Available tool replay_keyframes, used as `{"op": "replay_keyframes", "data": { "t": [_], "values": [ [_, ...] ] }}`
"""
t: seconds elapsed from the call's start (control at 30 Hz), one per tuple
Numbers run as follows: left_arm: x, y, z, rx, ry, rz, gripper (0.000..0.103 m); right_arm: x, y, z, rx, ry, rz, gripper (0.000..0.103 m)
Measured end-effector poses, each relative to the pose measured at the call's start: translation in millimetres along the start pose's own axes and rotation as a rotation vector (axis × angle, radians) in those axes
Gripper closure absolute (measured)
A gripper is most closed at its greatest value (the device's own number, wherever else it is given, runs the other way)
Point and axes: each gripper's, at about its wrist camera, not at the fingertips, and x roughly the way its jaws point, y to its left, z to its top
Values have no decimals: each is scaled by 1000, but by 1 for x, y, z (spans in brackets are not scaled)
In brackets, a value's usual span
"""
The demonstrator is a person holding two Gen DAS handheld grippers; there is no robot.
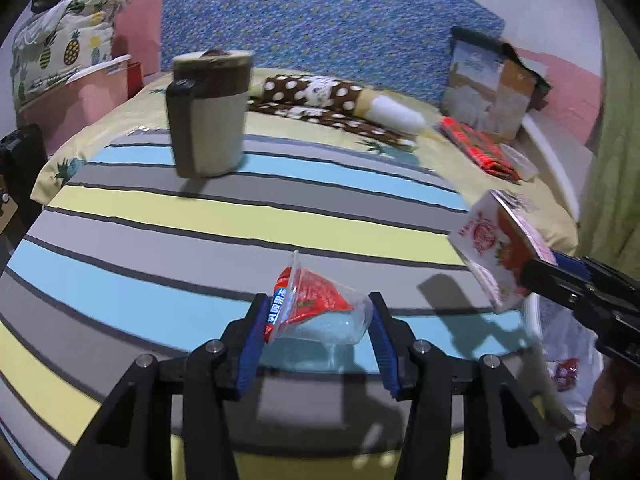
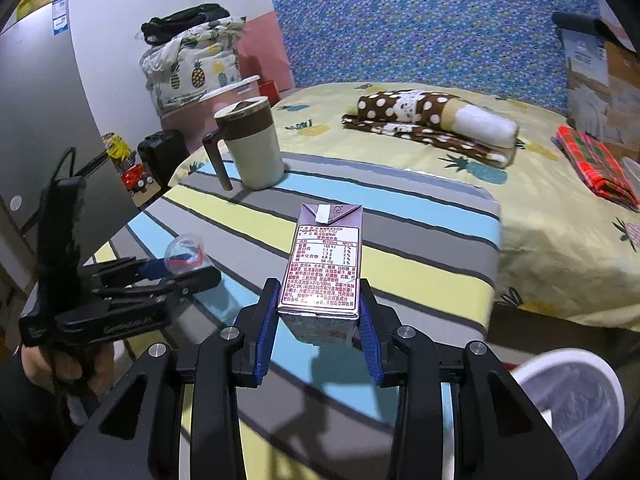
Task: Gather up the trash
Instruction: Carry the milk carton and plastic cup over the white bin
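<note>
My left gripper [image 1: 318,320] is shut on a clear plastic jelly cup [image 1: 316,308] with a red peeled lid, held just above the striped sheet [image 1: 240,224]. In the right wrist view the left gripper [image 2: 188,266] shows at the left with the cup [image 2: 185,255] between its fingers. My right gripper [image 2: 318,312] is shut on a milk carton [image 2: 322,268] with a printed nutrition label, held off the sheet. In the left wrist view the carton [image 1: 496,248] hangs tilted at the right edge, in the right gripper [image 1: 532,276].
A beige and brown lidded mug [image 1: 208,112] stands on the striped sheet [image 2: 400,240]. A white bin with a plastic liner [image 2: 576,400] sits low at the right. A folded polka-dot blanket [image 2: 432,124], a red plaid cloth [image 2: 596,164] and a box [image 1: 492,88] lie further back.
</note>
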Motion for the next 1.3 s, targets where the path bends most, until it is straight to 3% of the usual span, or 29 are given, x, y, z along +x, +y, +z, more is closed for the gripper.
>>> {"op": "replay_keyframes", "data": {
  "t": [0.57, 1.3],
  "values": [
    [-53, -83, -39, 102, -21, -132, 52, -67, -17, -45, 94, -61, -99, 64],
    [-44, -178, -56, 259, 29, -287, 52, -106, -66, -89, 250, -69, -219, 64]
  ]
}}
